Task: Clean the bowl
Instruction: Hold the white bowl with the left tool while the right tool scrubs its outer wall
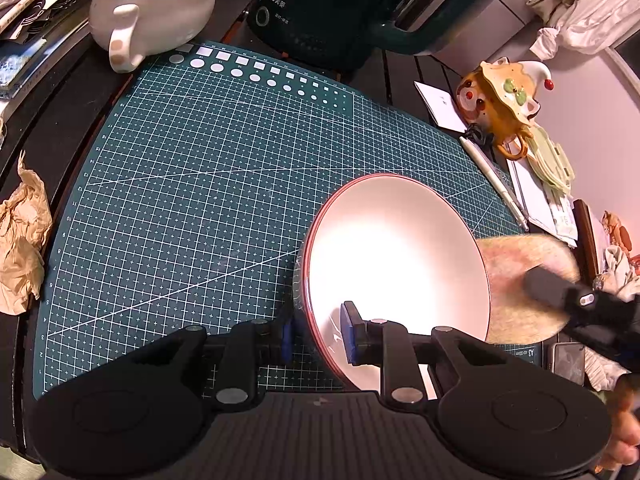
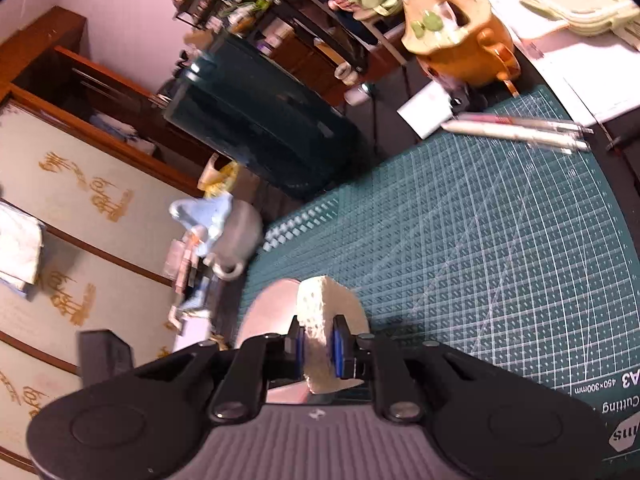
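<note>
The bowl (image 1: 396,260) sits on the green mat (image 1: 192,184), toward its near right part, tipped up on edge so its white inside faces the left wrist camera and up to the left. Its red rim reads as a tall oval, long axis running from the upper right down to the lower left.

The left gripper (image 1: 320,332) pinches the bowl's lower rim: one blue pad lies outside the wall, the other inside, both pressed on it.

The right gripper (image 2: 318,344) is clamped nearly closed on a pale sponge (image 2: 328,320), its pads squeezing the sponge's sides. The sponge is a thick disc standing on edge, its flat faces pointing sideways. In the left wrist view it shows as a blurred tan shape at the bowl's right edge, overlapping the rim; whether it touches the inside cannot be told.

A grey teapot (image 1: 148,12) and an orange teapot (image 1: 500,100) stand beyond the mat.
</note>
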`<state>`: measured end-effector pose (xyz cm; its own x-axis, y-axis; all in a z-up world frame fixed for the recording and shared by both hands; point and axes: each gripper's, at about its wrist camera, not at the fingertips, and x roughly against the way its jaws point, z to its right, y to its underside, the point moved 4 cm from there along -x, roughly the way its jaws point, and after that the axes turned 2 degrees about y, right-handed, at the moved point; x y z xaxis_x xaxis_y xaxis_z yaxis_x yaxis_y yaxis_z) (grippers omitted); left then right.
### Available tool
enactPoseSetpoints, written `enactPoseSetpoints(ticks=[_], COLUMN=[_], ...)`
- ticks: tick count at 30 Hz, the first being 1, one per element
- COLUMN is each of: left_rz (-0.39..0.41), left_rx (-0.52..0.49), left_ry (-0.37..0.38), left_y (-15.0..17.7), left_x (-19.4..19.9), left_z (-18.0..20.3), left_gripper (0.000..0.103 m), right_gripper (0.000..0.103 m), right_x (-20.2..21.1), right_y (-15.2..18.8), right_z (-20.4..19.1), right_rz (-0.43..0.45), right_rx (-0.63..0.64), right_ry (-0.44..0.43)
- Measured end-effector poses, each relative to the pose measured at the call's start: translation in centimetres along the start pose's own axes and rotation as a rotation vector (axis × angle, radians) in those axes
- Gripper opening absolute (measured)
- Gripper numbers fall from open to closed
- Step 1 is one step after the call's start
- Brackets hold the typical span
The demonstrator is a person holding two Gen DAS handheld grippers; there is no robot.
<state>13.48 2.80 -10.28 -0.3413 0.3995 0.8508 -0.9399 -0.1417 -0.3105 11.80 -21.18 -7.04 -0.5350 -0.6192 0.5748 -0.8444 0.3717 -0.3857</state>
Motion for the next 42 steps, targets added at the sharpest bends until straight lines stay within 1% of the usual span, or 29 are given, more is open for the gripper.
enactPoseSetpoints(ticks=[3, 5, 7, 12, 17, 21, 23, 26, 31, 35, 36, 40, 42], left_rz=[0.000, 0.000, 0.000, -0.002, -0.003, -0.003, -0.003, -0.002, -0.003, -0.003, -0.002, -0.003, -0.004], left_rx=[0.000, 0.001, 0.003, 0.000, 0.005, 0.003, 0.002, 0.003, -0.001, 0.001, 0.002, -0.001, -0.001], left_ry=[0.000, 0.001, 0.002, 0.003, 0.007, 0.006, 0.006, 0.007, 0.007, 0.008, 0.008, 0.006, 0.006], left_y=[0.0, 0.0, 0.0, -0.1, -0.1, 0.0, 0.1, 0.1, 0.2, 0.4, 0.4, 0.5, 0.4], left_x=[0.0, 0.0, 0.0, 0.0, 0.0, 0.0, 0.1, 0.2, 0.5, 0.7, 0.8, 0.9, 0.9], left_z=[0.0, 0.0, 0.0, -0.2, -0.2, -0.3, -0.4, -0.6, -0.9, -1.4, -1.5, -1.9, -2.0], left_gripper=[0.023, 0.023, 0.023, 0.023, 0.023, 0.023, 0.023, 0.023, 0.023, 0.023, 0.023, 0.023, 0.023], right_gripper=[0.013, 0.013, 0.013, 0.013, 0.013, 0.013, 0.013, 0.013, 0.013, 0.013, 0.013, 0.013, 0.013], right_x=[0.4, -0.7, -0.9, 0.5, -0.9, 0.4, 0.1, -0.7, 0.6, -0.8, -0.9, 0.5, 0.3], right_y=[-0.2, 0.4, 0.4, -0.2, 0.3, -0.3, -0.2, 0.2, -0.3, 0.2, 0.2, -0.4, -0.4], right_z=[-0.3, 0.0, 0.1, -0.4, 0.4, -0.5, -0.4, 0.3, -0.3, 0.5, 0.6, -0.3, -0.2], right_rz=[0.019, -0.015, -0.028, 0.017, -0.033, 0.017, 0.014, -0.017, 0.027, -0.021, -0.026, 0.027, 0.023], right_rx=[0.013, 0.020, 0.017, 0.016, -0.002, 0.020, 0.017, 0.004, 0.005, -0.002, -0.012, 0.001, 0.003], right_ry=[-0.015, 0.016, 0.030, -0.012, 0.030, -0.010, -0.007, 0.027, -0.018, 0.026, 0.025, -0.019, -0.017])
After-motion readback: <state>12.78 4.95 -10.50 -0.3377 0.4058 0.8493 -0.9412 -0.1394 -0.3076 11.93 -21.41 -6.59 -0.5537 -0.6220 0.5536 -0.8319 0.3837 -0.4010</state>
